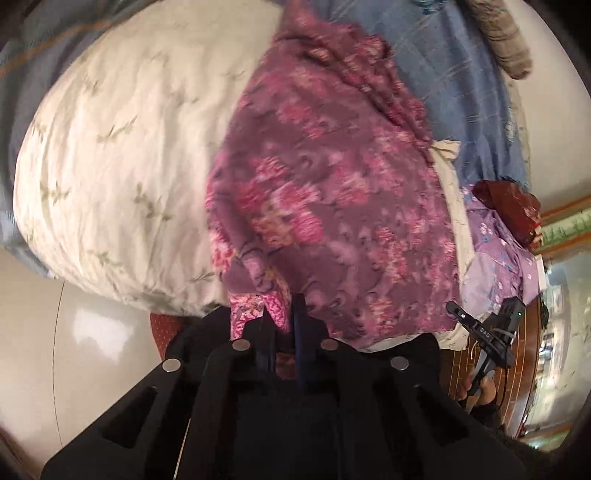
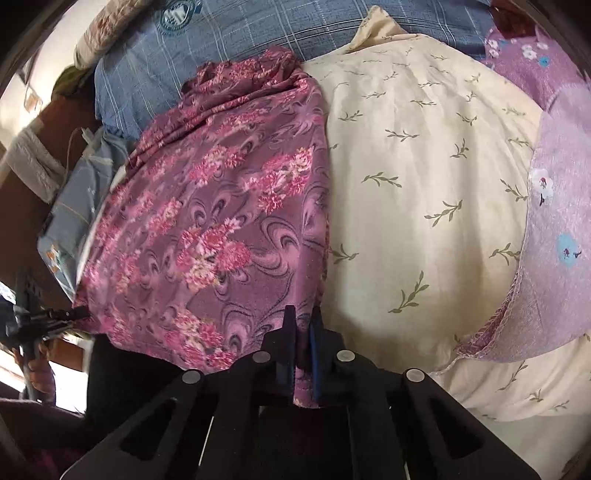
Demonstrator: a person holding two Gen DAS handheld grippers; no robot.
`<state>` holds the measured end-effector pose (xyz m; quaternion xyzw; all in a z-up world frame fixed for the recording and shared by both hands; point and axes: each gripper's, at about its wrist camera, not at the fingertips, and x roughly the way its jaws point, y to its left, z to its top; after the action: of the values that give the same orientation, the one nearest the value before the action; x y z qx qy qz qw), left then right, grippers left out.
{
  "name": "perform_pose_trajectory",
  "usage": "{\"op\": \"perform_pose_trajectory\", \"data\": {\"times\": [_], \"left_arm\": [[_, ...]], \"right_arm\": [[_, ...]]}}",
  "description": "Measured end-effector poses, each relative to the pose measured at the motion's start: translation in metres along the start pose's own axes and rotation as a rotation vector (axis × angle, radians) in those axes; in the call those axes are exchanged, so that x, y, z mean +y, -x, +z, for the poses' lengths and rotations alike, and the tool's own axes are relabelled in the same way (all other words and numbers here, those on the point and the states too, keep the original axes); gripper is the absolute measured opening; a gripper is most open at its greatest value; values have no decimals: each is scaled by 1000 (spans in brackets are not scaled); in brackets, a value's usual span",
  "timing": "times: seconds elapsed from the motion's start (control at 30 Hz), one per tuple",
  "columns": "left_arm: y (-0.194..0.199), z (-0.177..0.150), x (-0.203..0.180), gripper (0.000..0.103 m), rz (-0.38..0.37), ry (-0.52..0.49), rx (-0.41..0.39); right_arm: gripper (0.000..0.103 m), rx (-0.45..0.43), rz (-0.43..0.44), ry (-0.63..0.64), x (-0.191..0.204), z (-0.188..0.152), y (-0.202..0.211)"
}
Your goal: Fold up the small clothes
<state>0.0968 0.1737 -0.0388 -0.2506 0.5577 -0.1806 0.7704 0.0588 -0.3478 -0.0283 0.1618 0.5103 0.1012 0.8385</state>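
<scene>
Both grippers, left and right, pinch the cloth's near hem (thin, limp, slippery); lift evenly by the corners.

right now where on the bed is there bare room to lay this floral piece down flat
The widest free patch is the cream leaf-print quilt, between the purple floral garment and the lilac flowered fabric. Some blue checked sheet shows bare beyond both. The garment's far side is crowded with a light blue cloth.
</scene>
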Motion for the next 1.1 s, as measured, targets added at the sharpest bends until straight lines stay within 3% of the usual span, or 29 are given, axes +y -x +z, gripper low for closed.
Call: {"op": "perform_pose_trajectory", "data": {"times": [0.17,0.43,0.5,0.67,0.73,0.83,0.97,1.1], "left_arm": [[25,19,-23,5,-54,-38,-80],[25,47,-34,5,-79,-8,-104],[22,50,-35,5,-61,-21,-101],[-4,41,-19,5,-53,2,-11],[-13,36,-11,6,-46,21,18],[-18,32,-2,16,-55,51,46],[-16,26,4,46,-30,52,46],[-17,20,7,49,-29,45,56]], "right_arm": [[4,-46,145,-59,-1,9,21],[4,-59,303,-139,2,35,26],[4,-54,289,-143,1,42,24],[12,42,135,-148,-16,36,0],[33,86,123,-174,-25,28,-9],[41,77,161,-199,-31,20,-10],[47,68,176,-193,-29,16,-8],[49,75,169,-157,-21,13,-9]]}}
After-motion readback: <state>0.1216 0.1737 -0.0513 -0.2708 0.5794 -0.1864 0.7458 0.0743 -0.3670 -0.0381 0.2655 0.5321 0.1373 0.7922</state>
